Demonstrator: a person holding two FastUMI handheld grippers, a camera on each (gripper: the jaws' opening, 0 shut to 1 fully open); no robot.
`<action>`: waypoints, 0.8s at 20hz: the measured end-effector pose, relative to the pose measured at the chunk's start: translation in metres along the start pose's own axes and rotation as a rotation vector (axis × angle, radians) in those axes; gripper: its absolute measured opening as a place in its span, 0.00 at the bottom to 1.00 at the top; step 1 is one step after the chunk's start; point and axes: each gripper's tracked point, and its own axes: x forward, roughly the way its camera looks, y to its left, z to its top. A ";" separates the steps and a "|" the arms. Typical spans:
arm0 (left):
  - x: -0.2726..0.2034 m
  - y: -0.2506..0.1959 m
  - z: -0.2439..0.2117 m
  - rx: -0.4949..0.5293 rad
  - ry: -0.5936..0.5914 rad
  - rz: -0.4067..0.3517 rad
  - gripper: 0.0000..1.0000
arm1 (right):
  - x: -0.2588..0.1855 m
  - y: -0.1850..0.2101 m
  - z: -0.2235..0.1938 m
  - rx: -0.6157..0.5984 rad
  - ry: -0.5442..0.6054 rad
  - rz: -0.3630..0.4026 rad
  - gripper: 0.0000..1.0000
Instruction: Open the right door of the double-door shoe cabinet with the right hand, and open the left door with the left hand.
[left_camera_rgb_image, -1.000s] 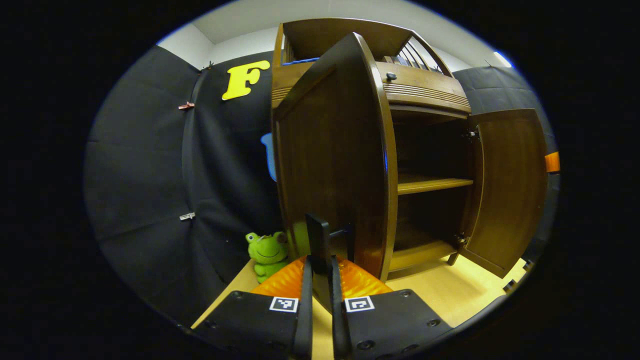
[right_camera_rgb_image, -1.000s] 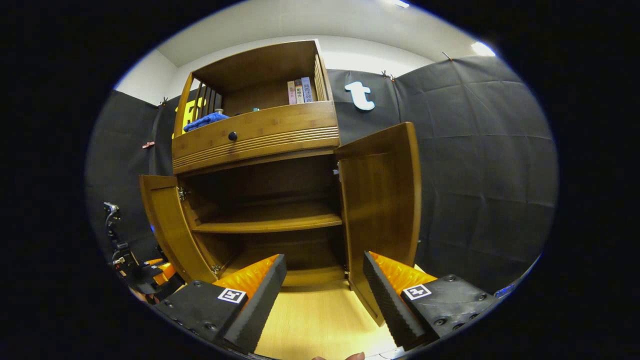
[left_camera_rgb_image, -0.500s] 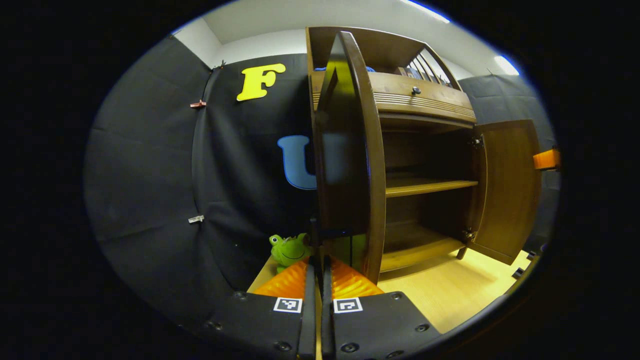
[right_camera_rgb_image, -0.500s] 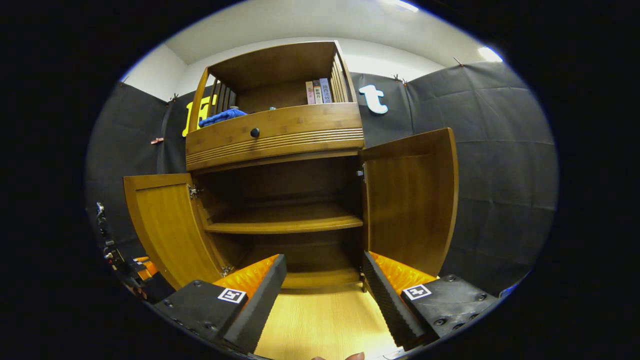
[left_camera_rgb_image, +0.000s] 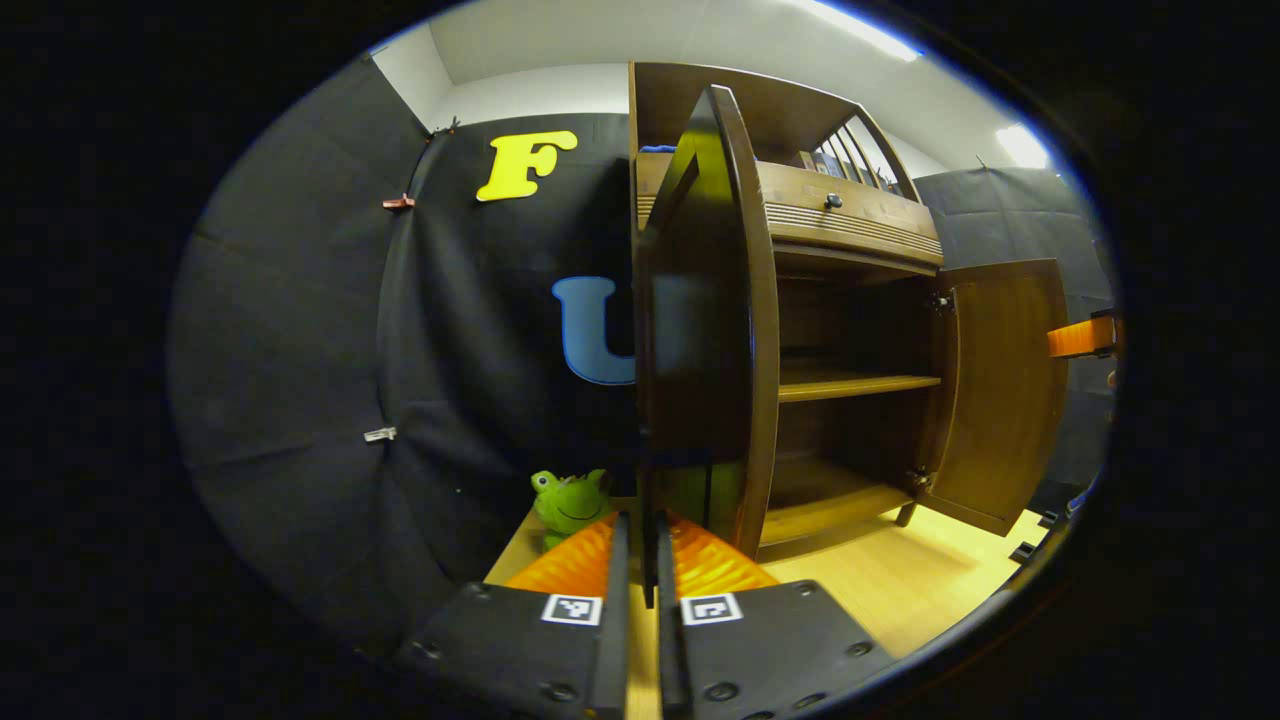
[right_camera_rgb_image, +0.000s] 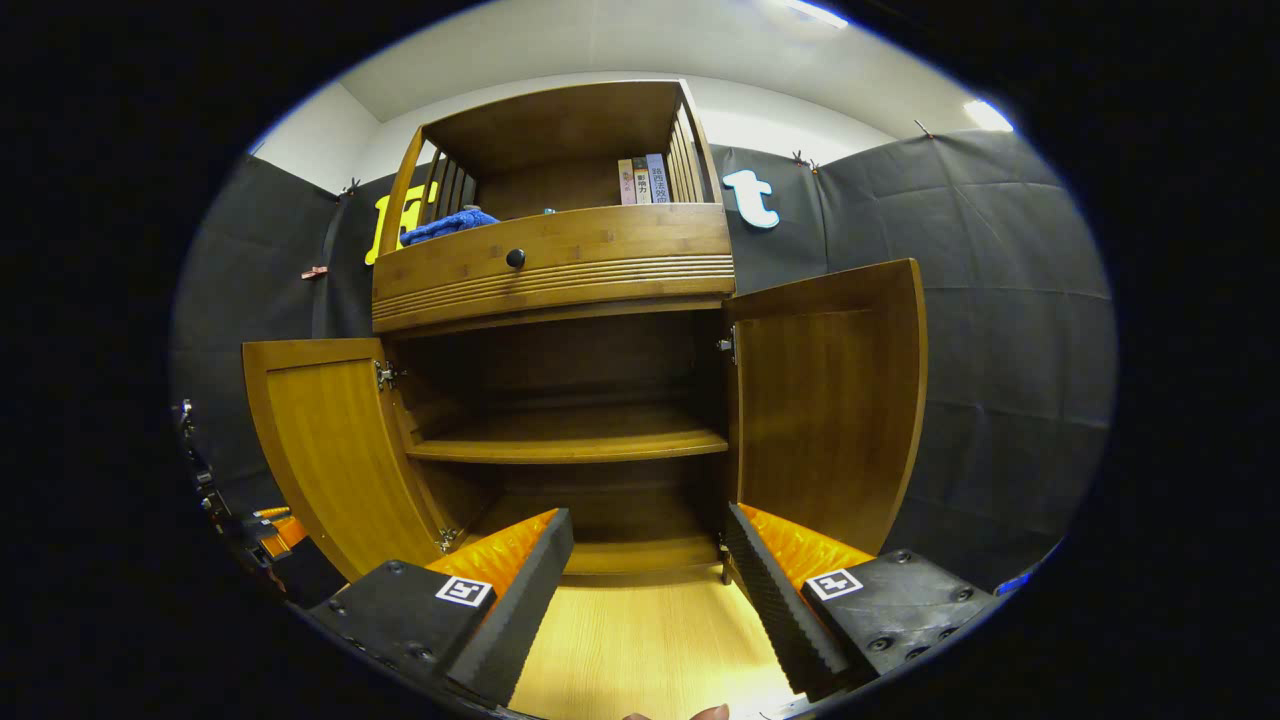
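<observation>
The wooden shoe cabinet (right_camera_rgb_image: 560, 270) stands with both doors swung out. Its left door (left_camera_rgb_image: 700, 350) is edge-on in the left gripper view, and my left gripper (left_camera_rgb_image: 640, 560) is shut on that door's dark handle bar near the lower edge. In the right gripper view the left door (right_camera_rgb_image: 330, 440) and right door (right_camera_rgb_image: 825, 410) flank bare shelves (right_camera_rgb_image: 570, 440). My right gripper (right_camera_rgb_image: 650, 560) stands open in front of the cabinet, apart from the right door, with nothing between its fingers. Part of the right gripper (left_camera_rgb_image: 1080, 338) peeks past the right door (left_camera_rgb_image: 1000, 390).
A green frog plush (left_camera_rgb_image: 568, 500) sits on the floor left of the cabinet, behind the left door. A drawer with a dark knob (right_camera_rgb_image: 515, 258) tops the doors; a blue cloth (right_camera_rgb_image: 445, 225) and books (right_camera_rgb_image: 645, 180) lie above. Pale wood floor (right_camera_rgb_image: 640, 650) spreads in front.
The left door has swung further out with my left gripper on its handle, and now stands about square to the cabinet front. The right gripper stays open and has shifted only slightly.
</observation>
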 end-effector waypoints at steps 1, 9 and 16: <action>-0.007 0.003 0.003 0.012 -0.008 0.019 0.41 | 0.000 -0.001 -0.001 0.003 0.003 0.001 0.98; -0.073 -0.004 0.014 0.001 -0.029 0.089 0.96 | 0.008 0.001 -0.004 0.003 0.004 0.040 0.98; -0.087 -0.070 0.047 -0.024 -0.031 0.046 0.97 | 0.011 -0.001 -0.007 0.009 -0.002 0.048 0.98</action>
